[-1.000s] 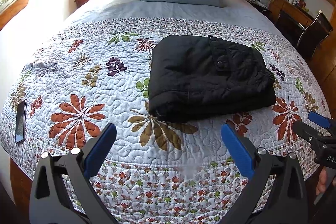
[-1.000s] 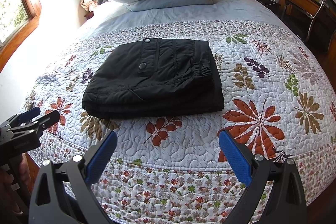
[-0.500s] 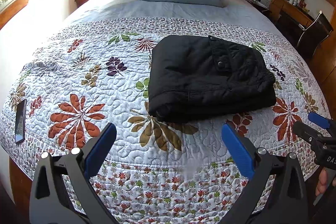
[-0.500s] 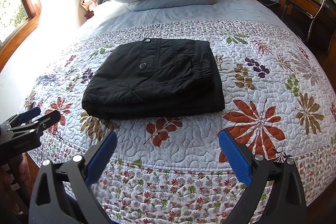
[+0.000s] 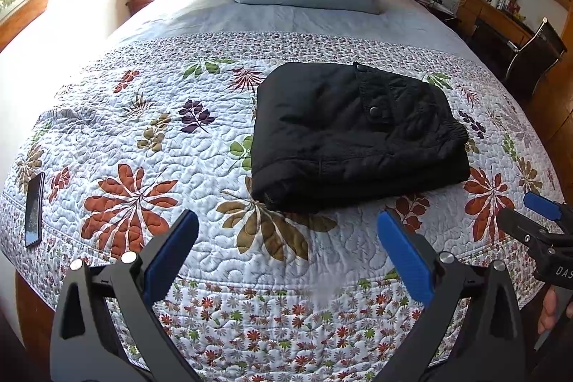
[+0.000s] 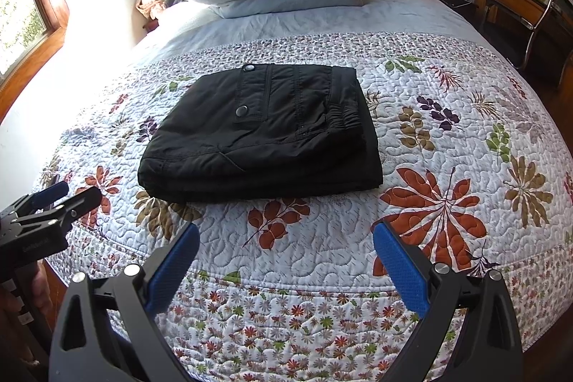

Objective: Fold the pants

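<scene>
Folded black pants (image 5: pixel 354 135) mid-frame on quilt (image 5: pixel 150 138), well beyond left gripper (image 5: pixel 288 231) and right gripper (image 6: pixel 284 244); both spread wide, holding nothing.

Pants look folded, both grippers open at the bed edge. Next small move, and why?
Probably none on the cloth: keep both grippers back and end the run. The black pants lie in a compact, squared stack on the quilt, edges roughly aligned. The left gripper and right gripper are open, empty, clear of the fabric. At most, press the puffy near-left corner flat.
</scene>
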A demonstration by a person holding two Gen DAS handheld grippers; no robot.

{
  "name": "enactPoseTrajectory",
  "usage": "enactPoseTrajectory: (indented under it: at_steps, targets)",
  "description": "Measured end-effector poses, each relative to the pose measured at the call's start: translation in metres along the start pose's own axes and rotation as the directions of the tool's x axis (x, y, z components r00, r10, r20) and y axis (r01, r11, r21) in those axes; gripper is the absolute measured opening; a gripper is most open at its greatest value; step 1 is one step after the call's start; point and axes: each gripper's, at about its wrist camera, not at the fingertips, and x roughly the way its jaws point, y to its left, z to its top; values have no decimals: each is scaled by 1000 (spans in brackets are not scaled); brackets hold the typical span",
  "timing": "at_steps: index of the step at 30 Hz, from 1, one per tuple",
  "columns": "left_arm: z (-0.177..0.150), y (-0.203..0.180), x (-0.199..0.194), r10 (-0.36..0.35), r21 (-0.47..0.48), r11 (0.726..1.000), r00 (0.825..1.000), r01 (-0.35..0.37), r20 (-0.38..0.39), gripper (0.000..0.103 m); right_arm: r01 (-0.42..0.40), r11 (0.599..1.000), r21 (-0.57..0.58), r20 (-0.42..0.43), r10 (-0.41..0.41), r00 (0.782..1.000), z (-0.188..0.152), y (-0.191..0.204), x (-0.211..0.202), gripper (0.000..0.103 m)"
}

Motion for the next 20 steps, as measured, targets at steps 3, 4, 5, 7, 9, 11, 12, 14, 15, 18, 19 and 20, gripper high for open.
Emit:
enactPoseTrajectory:
  at_steps: [3,4,5,7,9,11,12,14,15,18,19,20]
  targets:
    - [0,-1,1,-2,3,1000,1000,2,-3,100,0,1000,-1,0,0,1000,0,0,0,98]
    - [0,-1,1,2,6,1000,1000,-2,-2,100,0,1000,-1,0,0,1000,0,0,0,98]
    - [0,-1,1,6,11,1000,1000,-6,1,100,2,1000,-1,-1,-2,1000,0,0,0,98]
    - [0,-1,1,13,19,1000,1000,-13,2,100,3,1000,0,1,-3,1000,0,0,0,98]
    - [0,-1,1,16,19,1000,1000,-16,3,100,2,1000,0,2,-2,1000,0,-1,0,98]
    - [0,0,0,17,15,1000,1000,-17,4,100,4,1000,-2,6,-4,1000,0,-1,-1,98]
    - [0,0,1,15,13,1000,1000,-15,3,100,4,1000,-2,8,-4,1000,1,-1,-1,98]
    - [0,0,2,5,9,1000,1000,-5,-9,100,3,1000,-3,12,-3,1000,1,-2,-3,98]
    - [0,0,2,-3,6,1000,1000,4,-16,100,3,1000,-2,14,-3,1000,2,-2,-3,98]
    - [-1,-1,2,-7,12,1000,1000,7,-17,100,0,1000,-3,17,0,1000,2,-2,-4,98]
    - [-1,-2,2,-1,16,1000,1000,1,-17,100,0,1000,-3,18,0,1000,2,-2,-5,98]
    - [-1,-3,2,2,20,1000,1000,-2,-17,100,0,1000,-3,18,0,1000,2,-2,-5,98]
